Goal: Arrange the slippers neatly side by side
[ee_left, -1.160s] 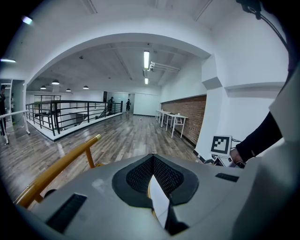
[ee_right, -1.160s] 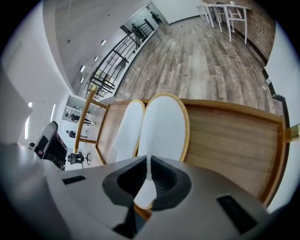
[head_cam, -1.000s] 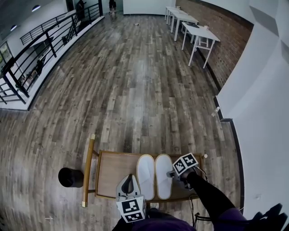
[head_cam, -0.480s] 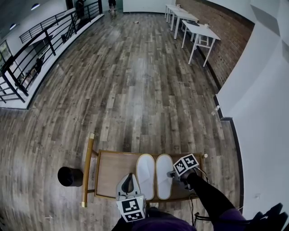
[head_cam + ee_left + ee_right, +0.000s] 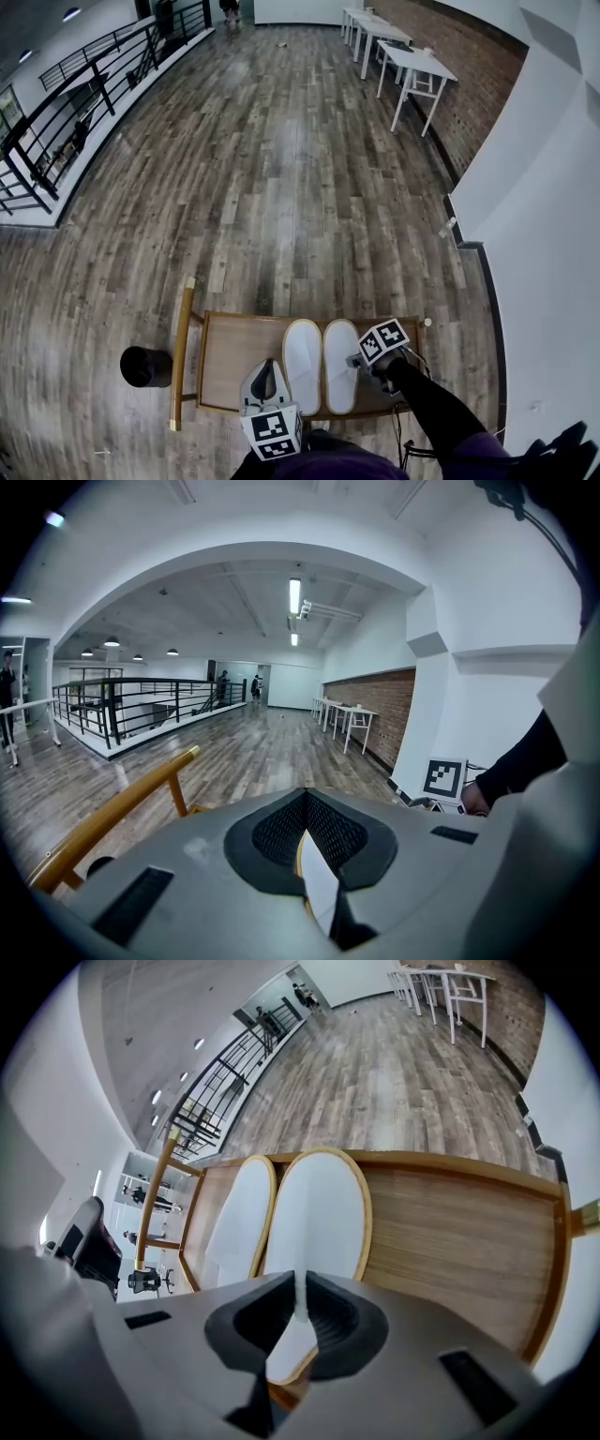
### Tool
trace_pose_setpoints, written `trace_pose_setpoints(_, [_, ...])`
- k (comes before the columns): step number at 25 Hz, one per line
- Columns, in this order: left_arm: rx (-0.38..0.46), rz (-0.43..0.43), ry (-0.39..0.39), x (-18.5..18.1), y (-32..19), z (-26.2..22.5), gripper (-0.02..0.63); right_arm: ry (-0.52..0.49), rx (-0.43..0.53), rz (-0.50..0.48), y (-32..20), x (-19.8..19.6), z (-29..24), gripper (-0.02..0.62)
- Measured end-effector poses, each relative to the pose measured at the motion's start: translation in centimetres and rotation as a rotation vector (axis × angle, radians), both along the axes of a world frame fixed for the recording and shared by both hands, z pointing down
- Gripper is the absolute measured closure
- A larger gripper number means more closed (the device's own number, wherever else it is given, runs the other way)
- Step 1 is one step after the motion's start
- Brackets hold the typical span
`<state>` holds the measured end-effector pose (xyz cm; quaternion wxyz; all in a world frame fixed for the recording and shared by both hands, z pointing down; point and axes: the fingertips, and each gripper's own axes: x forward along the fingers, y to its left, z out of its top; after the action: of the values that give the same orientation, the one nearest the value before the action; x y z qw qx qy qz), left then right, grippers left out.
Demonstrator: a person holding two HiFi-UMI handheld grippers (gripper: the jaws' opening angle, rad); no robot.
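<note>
Two white slippers with tan edging lie side by side, toes away from me, on a low wooden table [image 5: 234, 352]. My left gripper [image 5: 265, 382] is at the near left side of the left slipper [image 5: 302, 364]. In the left gripper view its jaws [image 5: 306, 799] are shut on a thin white flap with a yellow edge [image 5: 319, 892]. My right gripper [image 5: 361, 362] sits at the right slipper's [image 5: 339, 361] near right side. In the right gripper view it [image 5: 299, 1279] is shut on a fold of the right slipper's [image 5: 319, 1208] white upper, with the left slipper [image 5: 239, 1218] beside it.
A black round bin [image 5: 146, 367] stands on the floor left of the table, beyond a yellow wooden rail [image 5: 183, 352]. Wide plank floor stretches ahead. White desks [image 5: 412, 70] stand far right, a black railing [image 5: 84, 94] runs far left, and a white wall [image 5: 544, 234] is on the right.
</note>
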<state>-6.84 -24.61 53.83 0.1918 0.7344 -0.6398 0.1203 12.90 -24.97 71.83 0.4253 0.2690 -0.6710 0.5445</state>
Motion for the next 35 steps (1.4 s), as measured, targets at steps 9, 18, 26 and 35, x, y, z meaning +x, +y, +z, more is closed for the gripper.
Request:
trace_pose_setpoints(9, [0.002,0.01,0.008,0.4,-0.4,-0.1,0.606,-0.108,0.005,0.058,-0.2,-0.3,-1.0,0.578])
trace_pose_setpoints(18, [0.012,0.028,0.01,1.3,-0.3,-0.4,0.606,-0.177,0.019,0.035,0.5,-0.4,-2.0,0.495])
trace_pose_setpoints(26, [0.02,0.034,0.004,1.4,-0.2,-0.8,0.606,-0.15,0.05,0.021,0.3,0.5,-2.6,0.495])
trace_pose_setpoints(35, [0.019,0.026,-0.002,0.9,0.1,-0.7,0.606,-0.156,0.05,-0.03,0.9,-1.3,-1.9,0.495])
